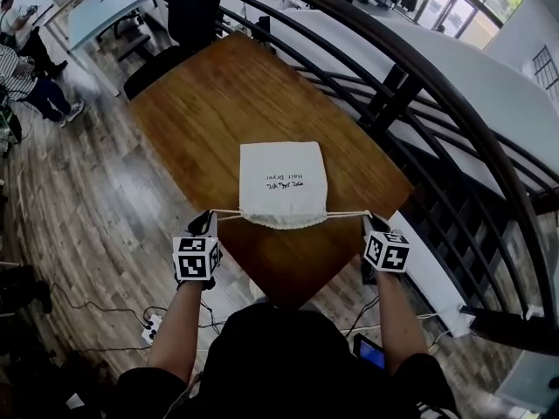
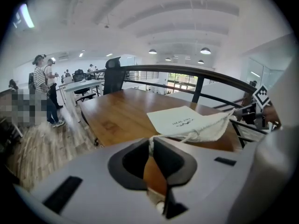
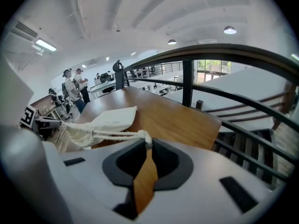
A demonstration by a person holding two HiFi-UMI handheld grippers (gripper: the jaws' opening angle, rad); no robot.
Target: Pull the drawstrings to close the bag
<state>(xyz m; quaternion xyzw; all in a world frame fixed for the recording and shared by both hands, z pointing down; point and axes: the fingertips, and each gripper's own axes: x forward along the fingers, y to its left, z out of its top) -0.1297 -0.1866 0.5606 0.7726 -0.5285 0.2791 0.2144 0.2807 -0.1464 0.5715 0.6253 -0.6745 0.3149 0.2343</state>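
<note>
The white drawstring bag [image 1: 282,182] lies on the wooden bench [image 1: 201,103], mouth gathered at the near edge, with the left tool [image 1: 210,219] and right tool [image 1: 370,221] each clamped on one of its taut drawstrings [image 1: 348,214].

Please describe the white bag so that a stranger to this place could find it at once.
Find the wooden table beside the dark curved railing. At its near edge, between the left gripper and the right gripper, lies a white cloth bag. It is the only thing on the table, with dark print, a gathered mouth and a drawstring stretched from each side into a shut gripper.
</note>
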